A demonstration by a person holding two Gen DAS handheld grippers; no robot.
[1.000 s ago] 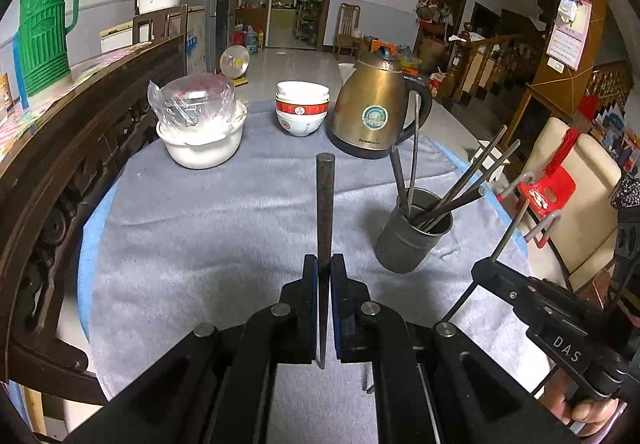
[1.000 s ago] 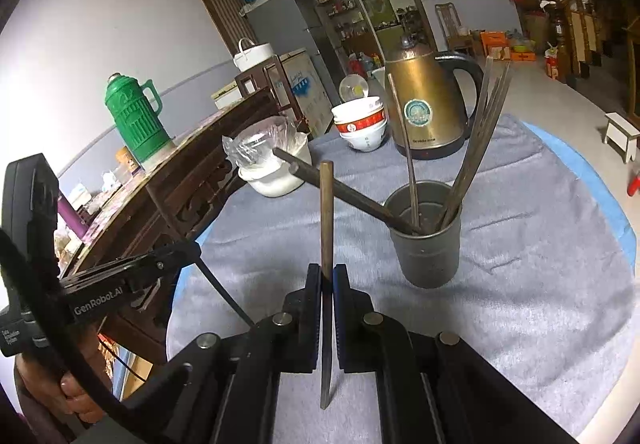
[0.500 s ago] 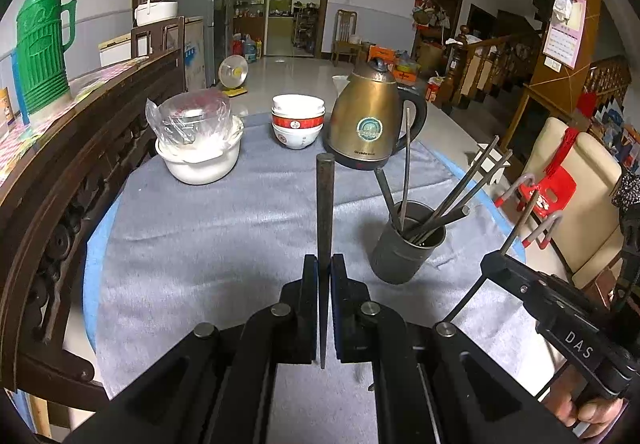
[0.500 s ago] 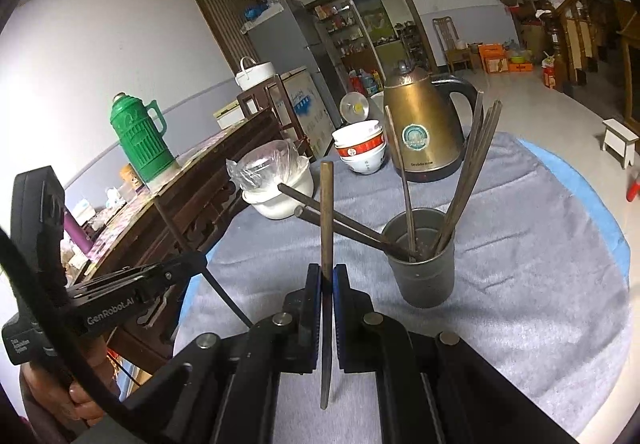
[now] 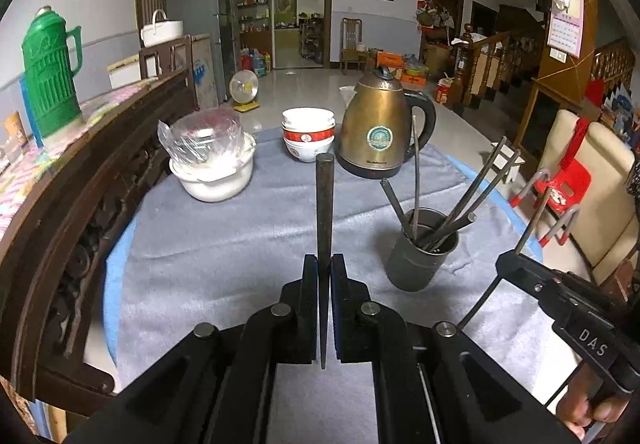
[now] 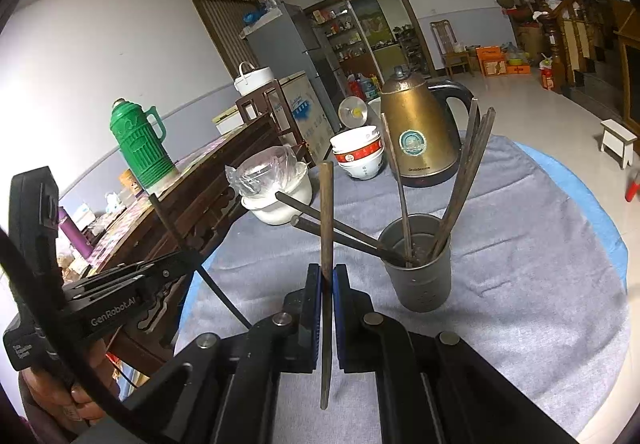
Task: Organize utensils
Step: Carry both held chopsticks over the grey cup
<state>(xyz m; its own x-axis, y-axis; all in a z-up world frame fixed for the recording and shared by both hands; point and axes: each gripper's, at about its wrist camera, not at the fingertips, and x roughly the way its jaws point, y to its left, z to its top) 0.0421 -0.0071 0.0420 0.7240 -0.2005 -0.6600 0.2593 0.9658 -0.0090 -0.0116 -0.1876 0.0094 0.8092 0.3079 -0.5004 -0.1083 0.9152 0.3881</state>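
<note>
A grey metal cup [image 5: 422, 252] [image 6: 420, 264] stands on the grey cloth and holds several dark chopsticks [image 5: 472, 195] [image 6: 464, 179] that lean outward. My left gripper [image 5: 324, 264] is shut on a dark chopstick [image 5: 324, 203] that points up, to the left of the cup and above the cloth. My right gripper [image 6: 326, 272] is shut on a brown chopstick [image 6: 326, 211], also upright, left of the cup. The right gripper shows at the right edge of the left wrist view [image 5: 560, 304]. The left gripper shows at the left of the right wrist view [image 6: 120, 296].
A brass kettle [image 5: 380, 127] [image 6: 416, 131], stacked red-and-white bowls [image 5: 308, 135] and a white pot with a plastic-wrapped lid [image 5: 212, 159] stand at the table's far side. A dark wooden bench back [image 5: 80, 179] with a green thermos [image 5: 50, 71] runs along the left.
Both grippers have drawn back and up from the cup, each still holding its chopstick. The cup and kettle now look smaller and farther away.
</note>
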